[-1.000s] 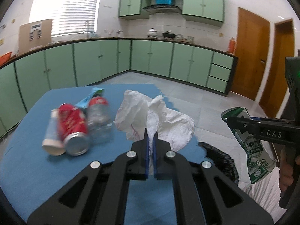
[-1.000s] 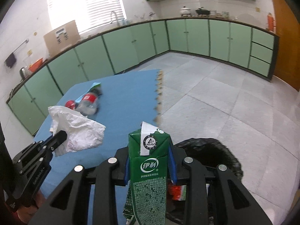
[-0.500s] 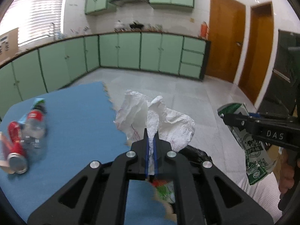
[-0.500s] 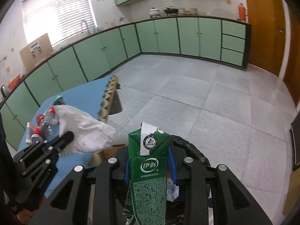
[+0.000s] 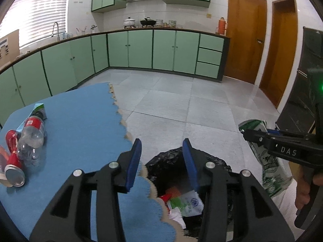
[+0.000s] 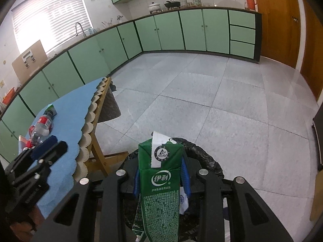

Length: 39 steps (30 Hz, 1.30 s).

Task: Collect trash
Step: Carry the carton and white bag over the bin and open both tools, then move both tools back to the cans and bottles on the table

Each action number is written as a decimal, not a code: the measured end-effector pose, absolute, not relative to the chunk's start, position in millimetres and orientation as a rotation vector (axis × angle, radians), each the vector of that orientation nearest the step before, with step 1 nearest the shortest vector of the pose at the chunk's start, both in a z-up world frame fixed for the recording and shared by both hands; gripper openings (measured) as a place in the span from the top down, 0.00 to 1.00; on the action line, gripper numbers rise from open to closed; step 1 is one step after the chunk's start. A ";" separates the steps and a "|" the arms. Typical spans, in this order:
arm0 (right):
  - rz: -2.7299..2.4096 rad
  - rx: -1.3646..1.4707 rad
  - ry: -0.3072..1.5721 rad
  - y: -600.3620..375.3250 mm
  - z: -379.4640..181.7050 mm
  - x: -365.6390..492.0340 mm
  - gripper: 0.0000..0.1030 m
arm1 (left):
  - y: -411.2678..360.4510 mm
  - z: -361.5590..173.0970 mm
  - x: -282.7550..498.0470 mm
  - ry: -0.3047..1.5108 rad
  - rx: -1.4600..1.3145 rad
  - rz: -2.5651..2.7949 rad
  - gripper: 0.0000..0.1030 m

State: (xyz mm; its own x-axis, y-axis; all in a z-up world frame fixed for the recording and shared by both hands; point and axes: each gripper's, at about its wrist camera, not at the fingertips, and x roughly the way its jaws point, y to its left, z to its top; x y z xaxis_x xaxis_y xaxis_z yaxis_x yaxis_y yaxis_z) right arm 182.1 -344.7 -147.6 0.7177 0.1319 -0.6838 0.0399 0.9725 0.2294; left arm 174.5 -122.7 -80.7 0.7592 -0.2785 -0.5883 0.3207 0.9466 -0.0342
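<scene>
My left gripper (image 5: 161,159) is open and empty above the black-lined trash bin (image 5: 171,159), which holds wrappers and paper. My right gripper (image 6: 161,173) is shut on a green milk carton (image 6: 159,189) and holds it over the bin's rim (image 6: 210,161). The carton also shows in the left wrist view (image 5: 268,167), at the right. A red can (image 5: 12,163), a clear plastic bottle (image 5: 32,139) and a small green carton (image 5: 38,109) lie on the blue table (image 5: 80,133). The left gripper shows in the right wrist view (image 6: 48,149), beside the table edge.
The table's scalloped edge (image 5: 121,121) borders the bin; its wooden legs (image 6: 99,151) stand beside it. Grey tiled floor (image 6: 222,100) lies beyond. Green cabinets (image 5: 161,50) line the walls, wooden doors (image 5: 246,38) at the right.
My left gripper swung from over the table to above the bin, opened and let go of the white crumpled paper. My right gripper kept hold of the milk carton and moved over the bin.
</scene>
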 end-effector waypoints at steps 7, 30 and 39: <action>0.030 0.227 0.751 -344.1 -145.6 183.6 0.49 | -105.0 -76.7 173.4 0.621 0.050 -0.280 0.52; 0.176 0.137 0.546 -217.1 -92.3 175.2 0.06 | 83.6 -53.4 143.3 0.563 0.012 0.163 0.24; 0.281 0.072 0.542 -145.1 -95.8 185.2 0.06 | 147.6 -57.4 141.4 0.575 -0.046 0.262 0.26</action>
State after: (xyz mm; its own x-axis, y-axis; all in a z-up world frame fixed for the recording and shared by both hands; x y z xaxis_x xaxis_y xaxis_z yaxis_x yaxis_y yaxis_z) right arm 185.2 -145.1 -95.8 0.8192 0.2826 -0.4991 -0.2448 0.9592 0.1413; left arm 141.4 147.6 -57.4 0.8073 0.2315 -0.5429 -0.2573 0.9659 0.0293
